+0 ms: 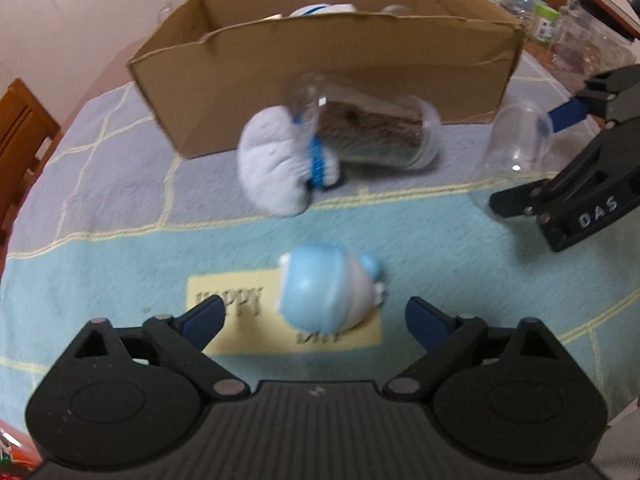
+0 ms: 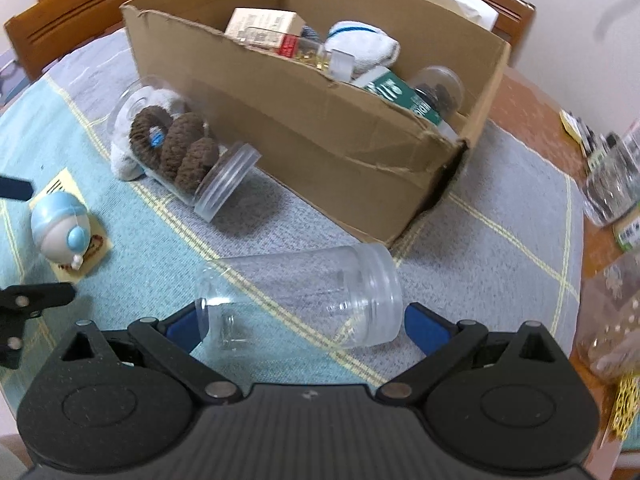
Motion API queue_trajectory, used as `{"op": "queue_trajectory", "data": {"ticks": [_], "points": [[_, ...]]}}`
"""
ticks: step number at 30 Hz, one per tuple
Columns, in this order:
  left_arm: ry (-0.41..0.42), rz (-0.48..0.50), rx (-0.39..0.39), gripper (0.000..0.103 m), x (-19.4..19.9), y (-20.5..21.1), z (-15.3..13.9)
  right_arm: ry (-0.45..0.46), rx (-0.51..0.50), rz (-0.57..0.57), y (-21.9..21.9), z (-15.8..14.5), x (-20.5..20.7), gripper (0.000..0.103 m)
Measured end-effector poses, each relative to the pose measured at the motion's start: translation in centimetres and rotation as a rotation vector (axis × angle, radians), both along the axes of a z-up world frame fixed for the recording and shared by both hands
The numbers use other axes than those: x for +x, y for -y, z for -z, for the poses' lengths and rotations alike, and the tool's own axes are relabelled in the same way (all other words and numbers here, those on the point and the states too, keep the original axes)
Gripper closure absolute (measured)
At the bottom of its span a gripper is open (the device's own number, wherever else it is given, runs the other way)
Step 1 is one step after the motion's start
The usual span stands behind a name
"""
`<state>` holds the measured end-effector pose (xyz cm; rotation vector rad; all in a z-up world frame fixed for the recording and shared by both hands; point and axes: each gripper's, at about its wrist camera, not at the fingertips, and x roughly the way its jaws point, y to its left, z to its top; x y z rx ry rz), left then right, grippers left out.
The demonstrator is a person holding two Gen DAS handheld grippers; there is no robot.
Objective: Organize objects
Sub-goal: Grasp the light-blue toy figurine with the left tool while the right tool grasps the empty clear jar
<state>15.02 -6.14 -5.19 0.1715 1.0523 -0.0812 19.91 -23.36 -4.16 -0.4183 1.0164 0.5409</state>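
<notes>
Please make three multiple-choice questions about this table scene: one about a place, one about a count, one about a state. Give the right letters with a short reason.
1. Where is the empty clear jar?
A. On a chair
B. On the tablecloth, between the fingers of the right gripper
C. On the floor

2. How many brown rings show inside the other jar?
A. One
B. Three
C. Six

3. How does the other jar stand?
A. Upright
B. Upside down
C. Lying on its side

Key:
1 B: the cloth's stripes show through it, with a blue finger at each end.
2 B: three rings sit in a row.
3 C: its lid points sideways, low to the cloth.
</notes>
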Motion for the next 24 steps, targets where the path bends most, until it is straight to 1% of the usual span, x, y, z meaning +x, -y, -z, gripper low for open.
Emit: {"op": "queue_trajectory", "data": {"ticks": [1,2,4,6,12,15,17,19,22,24], "points": [[0.001,-0.002,-0.006,0.016,0.2,0.1,0.1,0.005,-0.001,-0.013,-0.1,0.0,0.0,0.000],[0.005,-0.008,-0.012,0.019,0.1,0.6,0.0,0.009,-0.004,-0.021,-0.2,0.0,0.0,0.000],[0.009,-0.018,-0.019,0.023,0.4,0.7,0.1,0.012,-0.004,-0.038,-0.3,0.1,0.1,0.000],[0.013,-0.025,-0.022,0.024,0.9,0.6,0.2,0.015,-0.005,-0.058,-0.4,0.1,0.2,0.000],[0.015,-0.031,-0.018,0.036,1.4,0.9,0.0,0.022,-0.010,-0.122,-0.9,0.2,0.3,0.000],[0.007,-0.025,-0.013,0.039,1.7,0.9,-0.2,0.016,-0.013,-0.129,-1.0,0.1,0.3,0.002],[0.000,-0.018,-0.013,0.042,1.7,0.5,-0.3,0.015,-0.016,-0.127,-1.1,-0.1,0.3,0.006],[-0.007,0.004,-0.030,0.045,1.6,0.1,-0.3,0.013,-0.015,-0.126,-1.1,-0.2,0.3,0.009],[-0.017,0.032,-0.048,0.048,2.0,-0.4,-0.4,0.012,-0.026,-0.113,-1.3,-0.2,0.3,0.009],[-0.030,0.050,-0.060,0.049,2.1,-0.6,-0.4,0.010,-0.033,-0.094,-1.4,-0.3,0.3,0.009]]}}
